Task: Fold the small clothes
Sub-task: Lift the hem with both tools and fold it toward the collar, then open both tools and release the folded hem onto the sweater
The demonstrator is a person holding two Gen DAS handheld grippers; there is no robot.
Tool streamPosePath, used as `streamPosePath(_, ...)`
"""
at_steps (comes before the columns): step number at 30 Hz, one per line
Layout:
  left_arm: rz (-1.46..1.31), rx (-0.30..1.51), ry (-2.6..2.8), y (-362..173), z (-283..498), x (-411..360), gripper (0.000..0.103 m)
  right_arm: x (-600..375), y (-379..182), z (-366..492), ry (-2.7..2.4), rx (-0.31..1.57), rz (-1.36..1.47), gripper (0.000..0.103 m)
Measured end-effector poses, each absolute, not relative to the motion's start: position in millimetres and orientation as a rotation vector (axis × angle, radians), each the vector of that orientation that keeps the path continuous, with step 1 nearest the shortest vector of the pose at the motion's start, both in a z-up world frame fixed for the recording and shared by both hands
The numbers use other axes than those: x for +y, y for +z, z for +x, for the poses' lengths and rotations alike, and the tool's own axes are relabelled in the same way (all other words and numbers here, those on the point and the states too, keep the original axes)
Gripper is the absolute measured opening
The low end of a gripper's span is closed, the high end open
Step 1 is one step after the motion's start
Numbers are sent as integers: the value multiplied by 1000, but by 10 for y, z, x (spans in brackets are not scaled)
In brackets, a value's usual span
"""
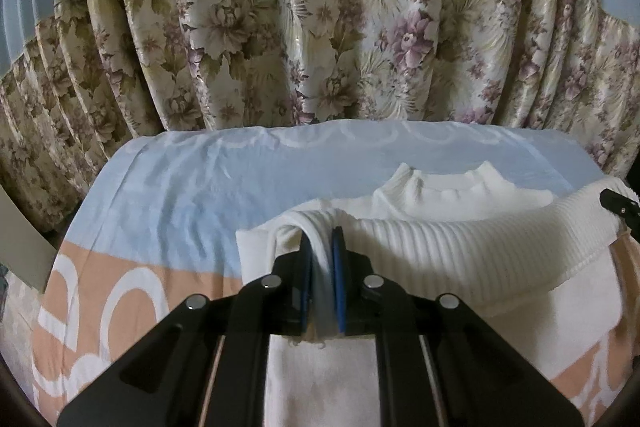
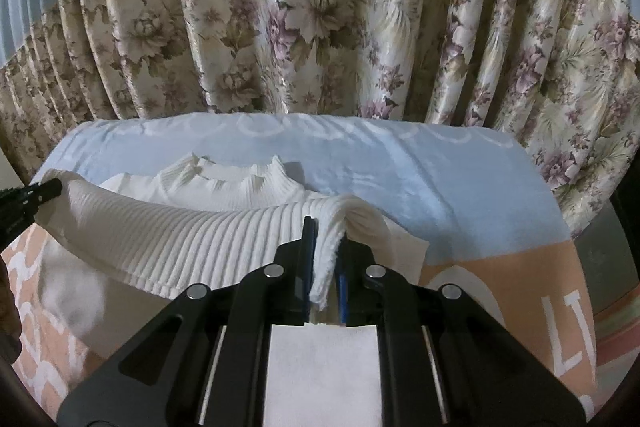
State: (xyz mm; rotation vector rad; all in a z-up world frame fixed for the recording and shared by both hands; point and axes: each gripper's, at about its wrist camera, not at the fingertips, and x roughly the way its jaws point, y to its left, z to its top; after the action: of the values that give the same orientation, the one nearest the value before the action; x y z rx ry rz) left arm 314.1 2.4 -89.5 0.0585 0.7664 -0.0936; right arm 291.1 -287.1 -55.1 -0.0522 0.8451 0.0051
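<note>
A small white ribbed sweater (image 1: 432, 251) lies on a towel-covered table, its collar (image 1: 448, 183) toward the curtain. My left gripper (image 1: 320, 247) is shut on the left corner of its ribbed hem, lifted off the table. My right gripper (image 2: 324, 247) is shut on the right corner of the same hem (image 2: 192, 239). The hem band hangs stretched between the two grippers above the sweater's body. The collar also shows in the right wrist view (image 2: 240, 175). The right gripper's tip shows at the left view's right edge (image 1: 618, 205), the left gripper's tip at the right view's left edge (image 2: 28, 199).
A blue and peach towel (image 1: 168, 203) with white circles covers the table. A floral curtain (image 1: 320, 27) hangs close behind the table's far edge. The towel's right side bears white letters (image 2: 568, 331).
</note>
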Motion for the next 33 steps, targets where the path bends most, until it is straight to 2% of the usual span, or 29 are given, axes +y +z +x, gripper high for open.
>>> streamPosePath(16,40,916,-72,-1306,3831,-40,14,-2978,-1137,3537,-39,972,-6,11)
streamPosePath(18,52,903,-61,-1281,3876,-49,19,-2997,-1155,3611,-43,978,6,12)
streamPosePath(19,65,902,-53,-1274,3896,-60,30,-3005,-1160,3665,-48,980,6,13)
streamPosePath(20,76,893,-36,-1247,3924,-61,51,-3006,-1162,3715,-50,984,6,14)
streamPosePath(21,73,880,-23,-1212,3943,-46,57,-3009,-1163,3750,-47,989,9,14)
streamPosePath(26,77,873,-12,-1089,4069,25,61,-2988,-1130,3946,-30,998,16,17)
streamPosePath(28,87,870,-7,-1071,4090,37,61,-2980,-1117,3981,-27,1003,22,23)
streamPosePath(29,91,867,-2,-1067,4098,41,61,-2981,-1126,3993,-25,1009,27,30)
streamPosePath(32,100,868,4,-1066,4094,75,61,-3001,-1090,3975,-86,978,10,86)
streamPosePath(33,102,869,5,-1070,4093,85,61,-3023,-1061,3953,-111,958,-1,87)
